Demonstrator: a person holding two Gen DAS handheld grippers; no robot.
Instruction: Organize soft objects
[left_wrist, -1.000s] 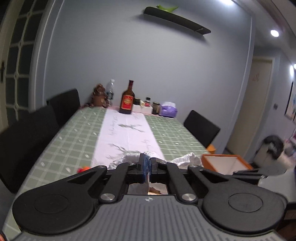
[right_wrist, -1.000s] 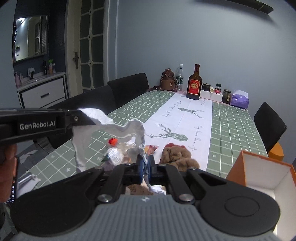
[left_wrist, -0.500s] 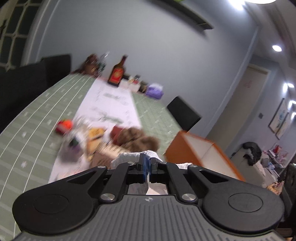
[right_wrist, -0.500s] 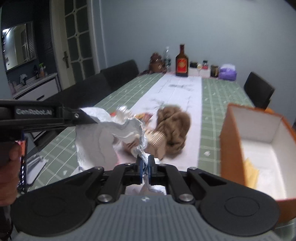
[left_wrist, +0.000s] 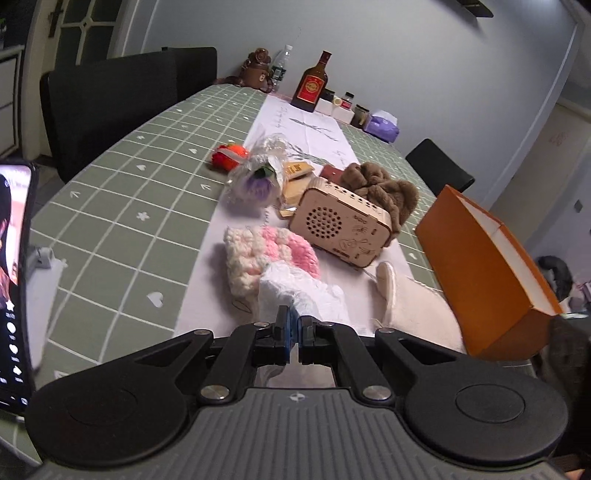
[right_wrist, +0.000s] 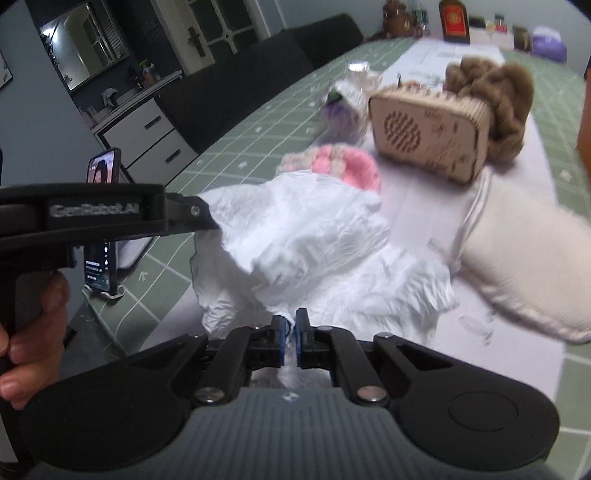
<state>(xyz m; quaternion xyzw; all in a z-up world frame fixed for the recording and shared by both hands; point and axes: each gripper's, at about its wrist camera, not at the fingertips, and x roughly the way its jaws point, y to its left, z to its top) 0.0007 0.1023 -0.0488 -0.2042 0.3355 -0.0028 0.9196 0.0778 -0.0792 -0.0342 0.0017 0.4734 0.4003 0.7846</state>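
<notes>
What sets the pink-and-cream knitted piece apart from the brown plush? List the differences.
The knitted piece is pink and cream with a chunky crochet texture; the brown plush is one shade of brown, furry and folded in lumps. The knitted piece lies low in front of the wooden speaker box, nearer the grippers; the brown plush stands taller behind the box, pressed against it. Both are soft, rest on the white runner, and neither is gripped.

My left gripper sits low, its jaws pinched nearly together on a crumpled white fabric. My right gripper is likewise clamped on the same fabric (only a sliver between the pads). My left hand wraps that gripper's handle.
</notes>
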